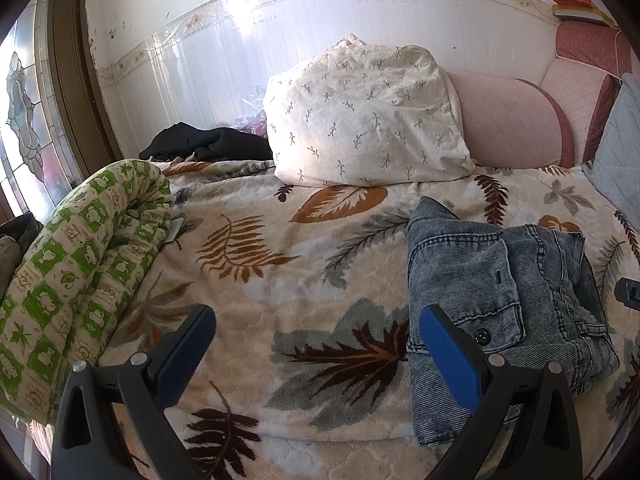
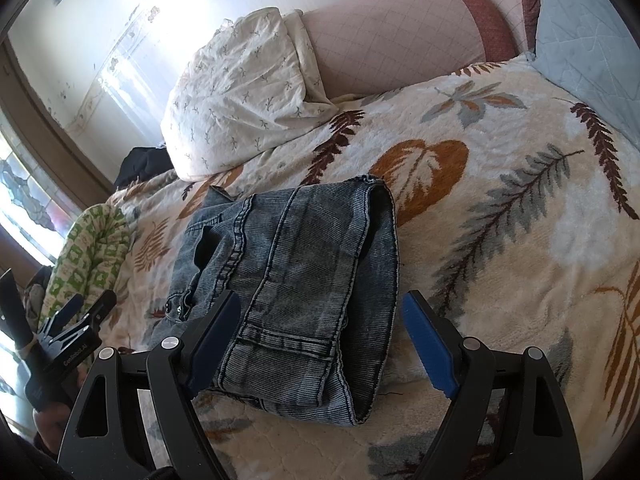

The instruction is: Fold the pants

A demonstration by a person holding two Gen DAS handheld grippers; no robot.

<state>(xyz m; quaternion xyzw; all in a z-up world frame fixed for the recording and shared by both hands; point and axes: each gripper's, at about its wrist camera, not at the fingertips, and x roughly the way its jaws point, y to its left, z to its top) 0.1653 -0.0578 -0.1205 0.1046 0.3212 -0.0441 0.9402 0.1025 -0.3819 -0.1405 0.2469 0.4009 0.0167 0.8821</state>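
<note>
On left gripper (image 2: 86,306) body, partly legible "GenRobot.AI"; both jaws wide, empty, beside folded pants (image 2: 296,288).

The right hand-held gripper (image 2: 320,340) hovers with jaws spread wide over the folded denim pants (image 2: 296,296), gripping nothing. The pants lie on the leaf-patterned blanket (image 2: 500,200) directly ahead of it. Far to its left sits the left hand-held gripper (image 2: 86,304), with a floral pillow (image 2: 240,96) well beyond.
</note>
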